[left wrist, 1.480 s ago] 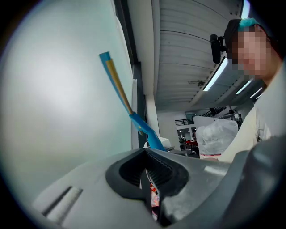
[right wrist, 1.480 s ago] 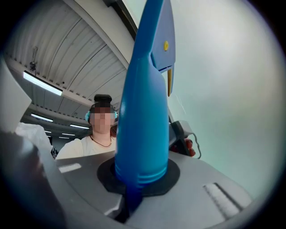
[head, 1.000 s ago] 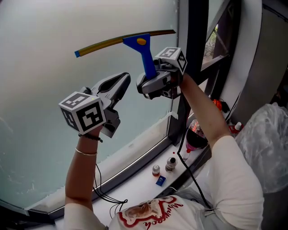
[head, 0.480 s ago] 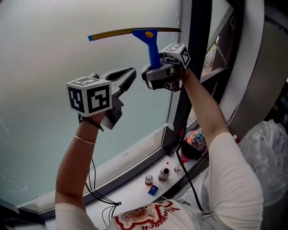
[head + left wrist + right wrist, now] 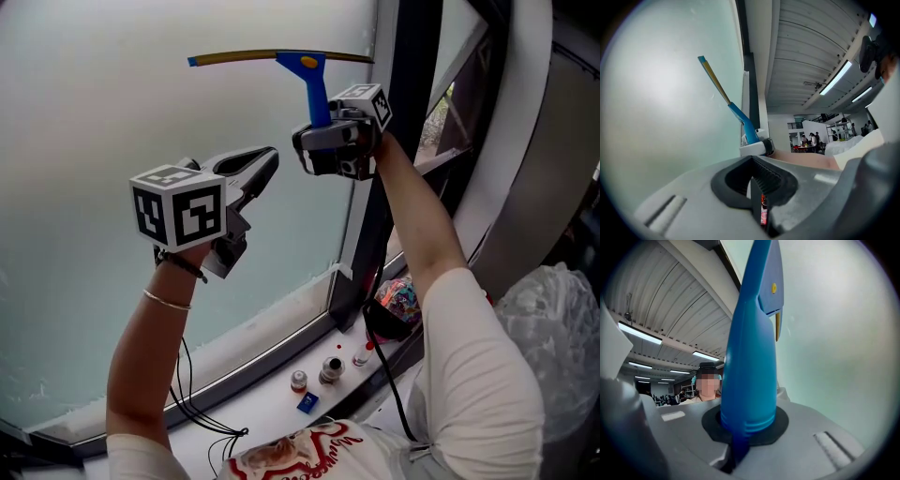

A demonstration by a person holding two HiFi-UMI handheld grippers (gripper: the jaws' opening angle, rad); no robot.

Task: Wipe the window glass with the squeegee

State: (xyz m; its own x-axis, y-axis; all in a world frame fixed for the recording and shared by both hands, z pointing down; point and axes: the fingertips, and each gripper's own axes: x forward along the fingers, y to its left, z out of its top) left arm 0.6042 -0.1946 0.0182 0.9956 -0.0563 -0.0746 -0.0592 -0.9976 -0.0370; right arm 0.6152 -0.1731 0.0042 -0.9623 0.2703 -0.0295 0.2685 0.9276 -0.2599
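**Where the pane meets its right frame, the squeegee [image 5: 305, 67] sits high on the window glass [image 5: 103, 103]**

As its blue handle runs down into the right gripper [image 5: 324, 129], the squeegee stands upright near the pane's top right corner; its long blade lies level across the glass, one end close to the dark frame post [image 5: 412, 84], the other reaching toward the middle of the pane; from the left gripper view the blade looks laid flat against the glass. The right gripper's jaws are clenched on the lower end of the handle, which rises straight up from between them in the right gripper view. The left gripper [image 5: 265, 157] is held lower and to the left, just beside the right one but apart from it, its tips pointing up toward it; its jaws are pressed together with nothing between them. Below, on the white sill [image 5: 253, 366], two small bottles [image 5: 330, 367] and a small blue thing [image 5: 306, 402] stand near the sill's right end, by the foot of the post; black cables [image 5: 202, 412] hang over the sill's near edge; a clear plastic bag [image 5: 553, 347] lies beyond the frame, to the right.
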